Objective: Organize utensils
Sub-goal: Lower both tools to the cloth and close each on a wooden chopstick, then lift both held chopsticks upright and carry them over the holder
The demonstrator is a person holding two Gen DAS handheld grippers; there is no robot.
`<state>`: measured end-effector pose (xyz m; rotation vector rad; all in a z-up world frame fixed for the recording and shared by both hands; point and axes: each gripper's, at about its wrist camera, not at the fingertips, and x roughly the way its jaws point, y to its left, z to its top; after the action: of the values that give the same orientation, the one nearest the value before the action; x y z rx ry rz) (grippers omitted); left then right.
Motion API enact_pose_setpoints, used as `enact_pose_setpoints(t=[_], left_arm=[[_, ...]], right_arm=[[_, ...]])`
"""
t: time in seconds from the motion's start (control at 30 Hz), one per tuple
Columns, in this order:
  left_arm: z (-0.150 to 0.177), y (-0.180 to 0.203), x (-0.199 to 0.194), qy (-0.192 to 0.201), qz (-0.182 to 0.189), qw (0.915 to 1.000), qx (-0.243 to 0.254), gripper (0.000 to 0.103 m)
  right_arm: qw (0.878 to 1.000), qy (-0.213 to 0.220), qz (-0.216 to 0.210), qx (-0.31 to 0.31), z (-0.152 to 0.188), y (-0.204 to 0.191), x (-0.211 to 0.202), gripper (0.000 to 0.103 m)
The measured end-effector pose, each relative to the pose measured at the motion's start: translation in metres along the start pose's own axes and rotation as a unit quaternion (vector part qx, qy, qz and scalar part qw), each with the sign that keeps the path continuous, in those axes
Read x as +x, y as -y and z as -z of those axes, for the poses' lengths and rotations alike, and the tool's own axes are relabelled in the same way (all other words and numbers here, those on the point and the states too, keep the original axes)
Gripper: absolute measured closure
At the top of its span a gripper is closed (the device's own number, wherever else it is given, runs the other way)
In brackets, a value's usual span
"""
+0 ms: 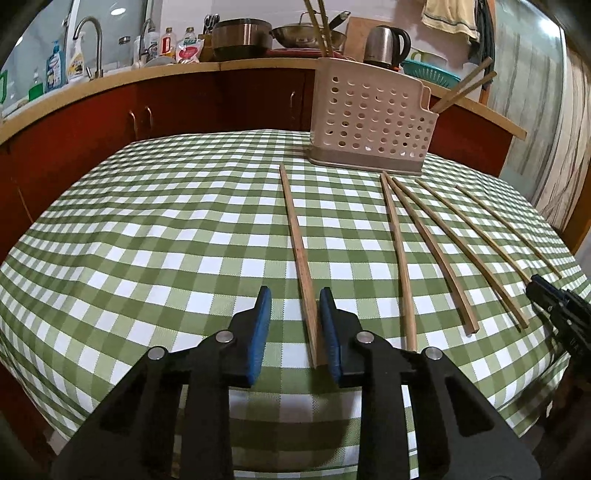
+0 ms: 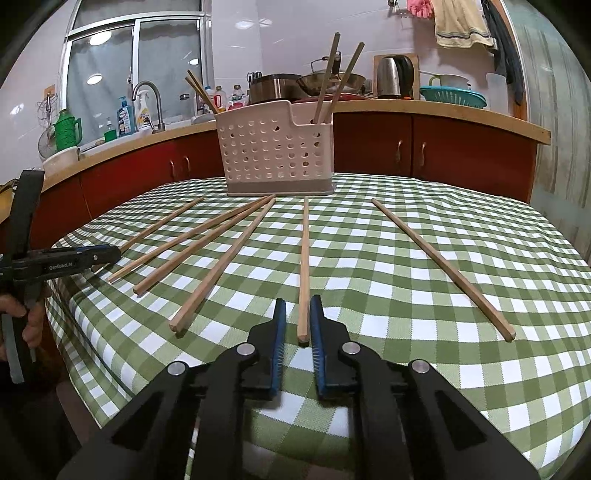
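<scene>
While both tongs gape, a chopstick [image 2: 303,273] lies between each.

A home kitchen: a wooden counter [image 2: 443,112] over red cabinets [image 2: 373,146] runs along the far wall, with a curved tap [image 2: 149,99] and cleaning bottles [image 2: 125,116] at the far left by a window [image 2: 140,62]. Pots [image 2: 275,86], a wok [image 2: 332,81] and a steel kettle [image 2: 393,75] crowd the counter's middle; a towel [image 2: 461,26] hangs at far right. Nearer stands a table under a green checked cloth [image 2: 424,266].
</scene>
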<state>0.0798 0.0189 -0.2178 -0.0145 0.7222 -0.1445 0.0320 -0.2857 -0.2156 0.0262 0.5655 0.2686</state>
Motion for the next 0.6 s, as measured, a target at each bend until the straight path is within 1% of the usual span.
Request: enact_pose_setpoints(t=[0.17,0.3,0.47,0.6], left_arm=[[0.001,-0.001,-0.001,0.005,0.000,1.0000,0.007,0.079],[0.002,-0.006,-0.002,0.007,-0.006,1.0000,0.001,0.095],[0.003,-0.007,-0.004,0.011,-0.011,0.9999,0.004,0.096],[0.000,-0.005,-0.011,0.028,-0.019,0.9994,0.011,0.096]], right_arm=[[1.000,0.000,0.000,-0.002,0.000,-0.003,0.000,0.095],[1.000,0.001,-0.002,0.000,-0.001,-0.003,0.001,0.096],[1.000,0.004,-0.002,0.003,-0.004,-0.001,-0.001,0.096],[1.000,0.012,0.000,0.006,-0.008,-0.001,-0.007,0.096]])
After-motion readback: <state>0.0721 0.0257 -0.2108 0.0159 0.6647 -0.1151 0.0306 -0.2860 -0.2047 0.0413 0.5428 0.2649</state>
